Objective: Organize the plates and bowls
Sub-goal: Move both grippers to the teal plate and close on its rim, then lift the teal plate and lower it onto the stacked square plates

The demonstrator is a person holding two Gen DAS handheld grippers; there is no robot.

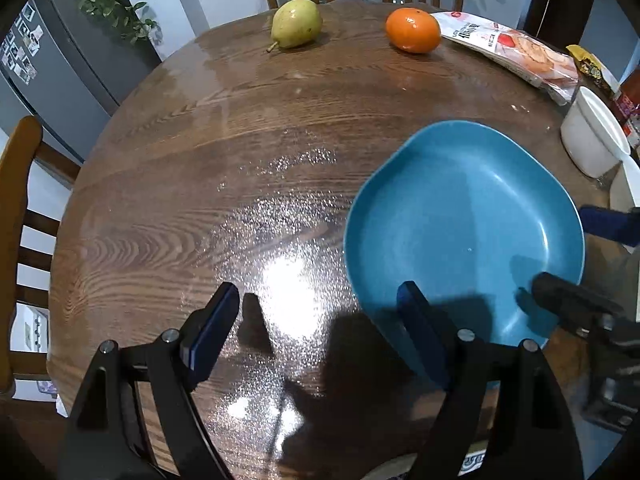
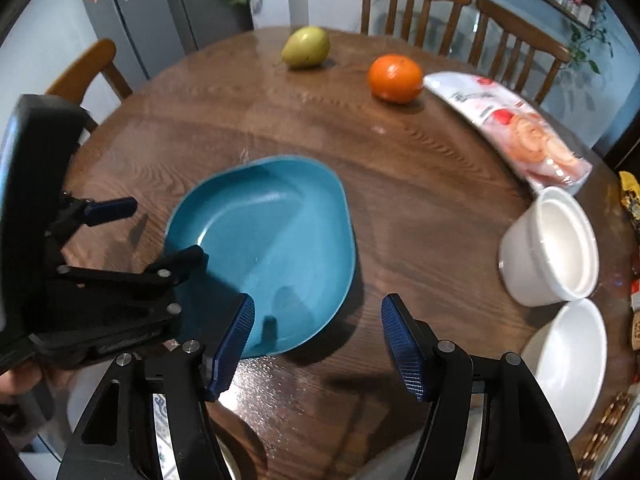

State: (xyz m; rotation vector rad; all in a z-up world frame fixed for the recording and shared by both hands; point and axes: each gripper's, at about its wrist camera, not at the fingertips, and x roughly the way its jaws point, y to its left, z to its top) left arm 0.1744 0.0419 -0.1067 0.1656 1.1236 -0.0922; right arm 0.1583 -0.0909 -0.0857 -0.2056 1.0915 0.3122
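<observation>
Lying flat near the near edge of the round dark-brown wooden desk (image 2: 400, 168), the teal rounded-square plastic plate (image 2: 272, 248) is framed by both tools. The right tool (image 2: 318, 338) is held with its blue-padded jaws well apart and nothing between them; its left pad hangs over the plate's near rim without being seen to press on it, while its right pad stands over bare wood, so the plate is found ahead and to the left of this tool. The left tool (image 1: 318, 312) is likewise spread wide and empty; its right pad overlaps the plate's near-left rim and its left pad hangs over glare on the wood, so the plate lies ahead and to its right. The plate's longer diagonal runs from the near edge toward the far right. Neither hand is clearly nearer; the plate sits between them. By the right edge of the desk a white deep round bowl (image 2: 550, 246) and a white shallow bowl (image 2: 568, 360) are set just beside each other. Toward the far edge a yellow-green pear (image 2: 306, 47), an orange mandarin (image 2: 395, 78) and a white-and-pink snack packet (image 2: 516, 132) are seen. Wooden slat-backed chairs (image 2: 416, 4) and a grey refrigerator (image 2: 132, 16) surround the desk.
</observation>
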